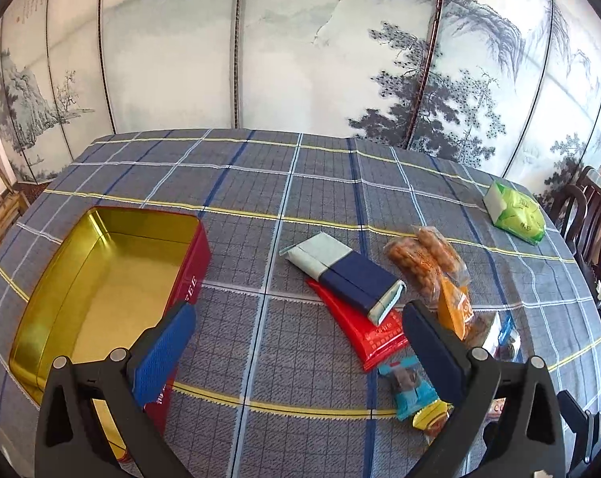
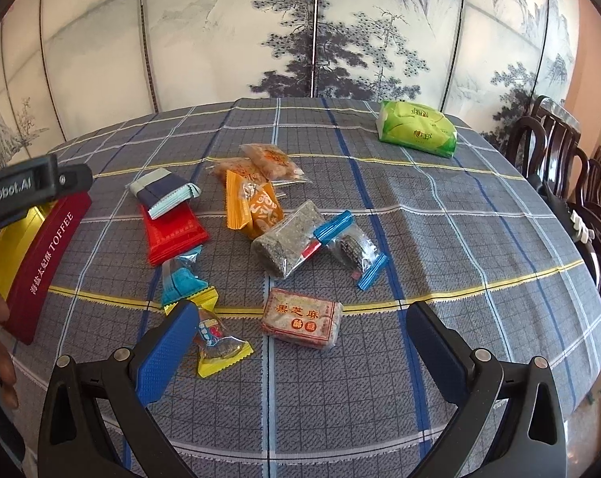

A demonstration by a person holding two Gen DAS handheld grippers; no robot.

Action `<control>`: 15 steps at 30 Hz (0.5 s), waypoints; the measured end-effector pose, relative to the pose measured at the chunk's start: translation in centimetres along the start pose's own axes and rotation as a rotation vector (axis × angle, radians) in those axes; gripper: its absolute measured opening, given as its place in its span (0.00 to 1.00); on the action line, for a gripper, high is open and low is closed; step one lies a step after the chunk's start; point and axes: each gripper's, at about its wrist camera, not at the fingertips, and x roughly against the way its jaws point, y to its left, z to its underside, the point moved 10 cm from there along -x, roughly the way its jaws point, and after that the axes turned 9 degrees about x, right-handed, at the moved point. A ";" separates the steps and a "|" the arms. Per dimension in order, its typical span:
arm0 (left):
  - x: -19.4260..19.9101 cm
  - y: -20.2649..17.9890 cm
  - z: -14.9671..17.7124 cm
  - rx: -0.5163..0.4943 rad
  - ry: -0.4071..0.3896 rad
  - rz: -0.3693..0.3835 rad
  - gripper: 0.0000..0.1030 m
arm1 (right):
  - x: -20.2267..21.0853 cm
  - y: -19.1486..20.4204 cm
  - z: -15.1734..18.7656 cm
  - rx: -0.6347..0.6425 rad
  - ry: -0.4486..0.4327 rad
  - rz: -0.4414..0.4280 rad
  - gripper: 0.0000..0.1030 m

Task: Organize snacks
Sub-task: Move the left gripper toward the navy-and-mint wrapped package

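— Jaws on both the left gripper [image 1: 298, 344] and right gripper [image 2: 302, 338] gape wide, holding nothing.

— Nearest snack?

— That sesame cake [image 2: 301, 317], lying crosswise just ahead of the right one; the tin [image 1: 101, 279] sits left on the worktop [image 2: 440, 239].

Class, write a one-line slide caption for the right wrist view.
Open right gripper above a checked tablecloth strewn with wrapped snacks, red toffee tin at left.
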 end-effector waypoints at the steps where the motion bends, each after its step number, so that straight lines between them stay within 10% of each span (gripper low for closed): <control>1: -0.2 -0.1 -0.2 -0.001 0.002 -0.007 1.00 | 0.0 0.0 0.0 -0.004 -0.001 -0.006 1.00; 15: -2.8 -0.9 0.4 -0.016 0.033 -0.055 1.00 | -0.2 -0.9 0.3 -0.032 0.006 -0.007 1.00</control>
